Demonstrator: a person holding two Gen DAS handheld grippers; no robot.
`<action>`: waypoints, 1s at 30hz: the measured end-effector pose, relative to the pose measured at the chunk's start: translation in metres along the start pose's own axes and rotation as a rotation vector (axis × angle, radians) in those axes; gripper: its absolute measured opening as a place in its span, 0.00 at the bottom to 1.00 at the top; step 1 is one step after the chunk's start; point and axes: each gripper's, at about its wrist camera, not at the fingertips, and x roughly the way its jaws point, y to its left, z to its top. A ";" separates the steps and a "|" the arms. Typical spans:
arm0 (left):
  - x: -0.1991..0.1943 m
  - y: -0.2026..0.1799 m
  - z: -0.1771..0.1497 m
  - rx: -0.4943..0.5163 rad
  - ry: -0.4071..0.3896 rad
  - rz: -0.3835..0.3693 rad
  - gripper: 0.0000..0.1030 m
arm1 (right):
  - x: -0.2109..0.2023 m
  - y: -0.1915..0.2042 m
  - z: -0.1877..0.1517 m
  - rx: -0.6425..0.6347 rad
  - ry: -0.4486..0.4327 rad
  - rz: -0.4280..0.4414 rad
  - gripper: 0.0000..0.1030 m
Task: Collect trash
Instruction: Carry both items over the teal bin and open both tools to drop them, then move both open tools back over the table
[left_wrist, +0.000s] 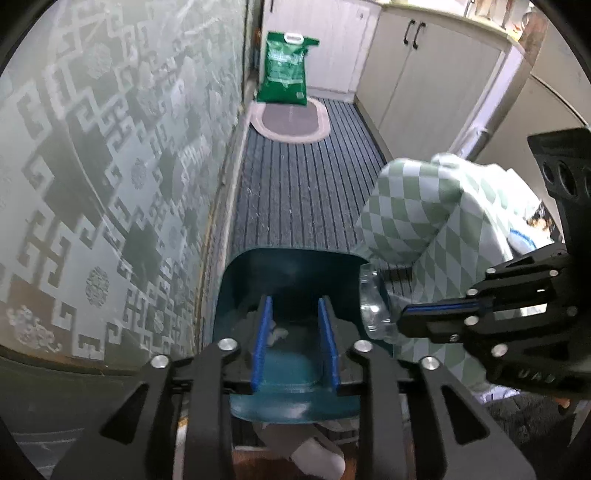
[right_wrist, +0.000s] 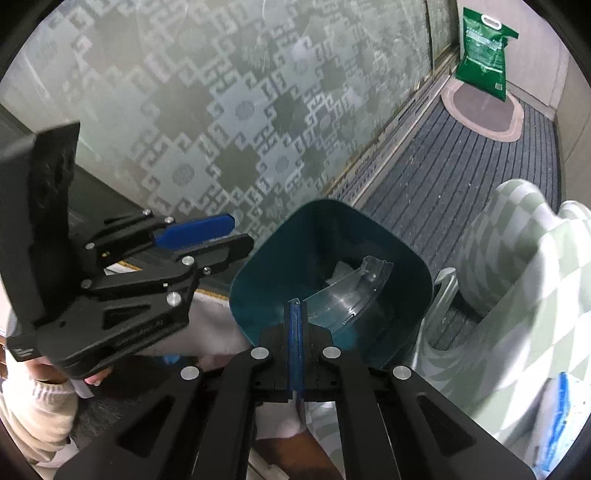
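A teal plastic bin (left_wrist: 295, 273) stands on the striped floor mat, also in the right wrist view (right_wrist: 332, 236). My left gripper (left_wrist: 295, 314) is open over the bin's mouth, with white crumpled paper (left_wrist: 277, 334) below its fingers inside. My right gripper (right_wrist: 295, 314) is shut on a clear plastic piece (right_wrist: 351, 291) and holds it over the bin's opening. In the left wrist view the right gripper (left_wrist: 406, 315) comes in from the right with the clear plastic piece (left_wrist: 373, 302) at the bin's right rim. The left gripper (right_wrist: 221, 236) shows open at the left in the right wrist view.
A frosted patterned glass door (left_wrist: 110, 184) runs along the left. A green-and-white checked cloth (left_wrist: 413, 214) hangs right of the bin. A green bag (left_wrist: 286, 68) stands on an oval rug (left_wrist: 291, 120) at the far end, by white cabinets (left_wrist: 424, 74).
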 end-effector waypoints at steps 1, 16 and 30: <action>0.002 -0.002 -0.001 0.009 0.009 0.002 0.30 | 0.003 0.000 0.000 0.000 0.008 -0.005 0.01; -0.015 0.002 0.002 -0.005 -0.062 0.016 0.40 | 0.011 0.000 -0.002 0.007 0.035 0.004 0.17; -0.066 -0.008 0.014 -0.050 -0.288 -0.016 0.45 | -0.038 -0.004 0.001 0.021 -0.138 0.013 0.23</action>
